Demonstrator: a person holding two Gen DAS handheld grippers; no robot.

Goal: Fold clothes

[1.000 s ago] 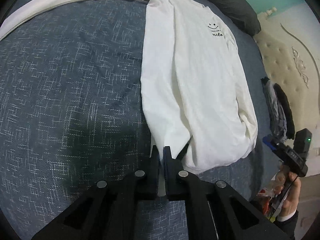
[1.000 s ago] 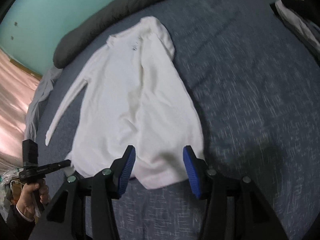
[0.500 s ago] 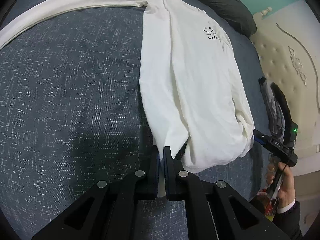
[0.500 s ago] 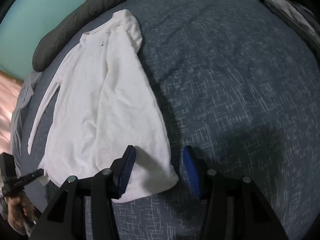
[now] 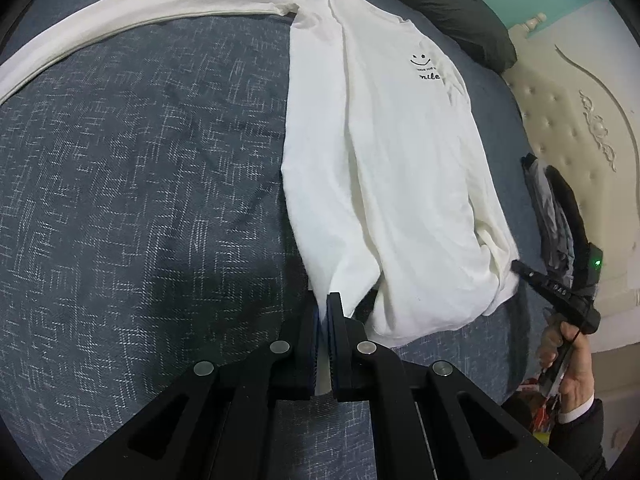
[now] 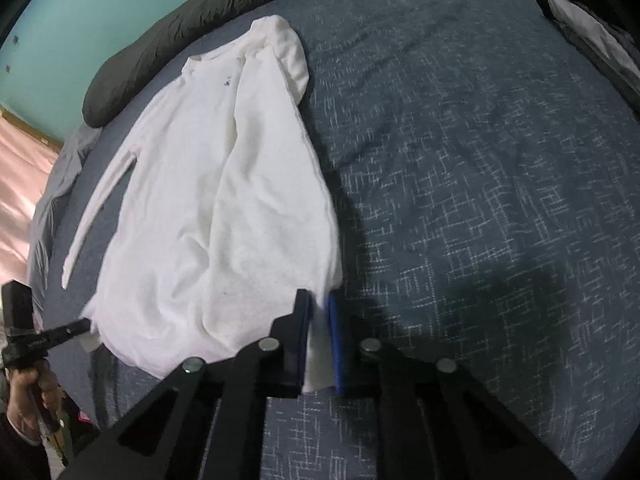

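Your white shirt (image 5: 384,184) lying flat on the blue bedspread (image 5: 140,200), your left gripper (image 5: 323,312) pinching its near hem corner, your right gripper (image 6: 318,312) jaws just closed, clamping the other hem corner

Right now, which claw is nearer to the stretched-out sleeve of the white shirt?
Left. The left claw grips the hem corner on the outstretched sleeve's side; the right claw grips the opposite hem corner.

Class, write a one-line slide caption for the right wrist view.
Right tool shut on the white shirt's bottom corner, on a blue bedspread.
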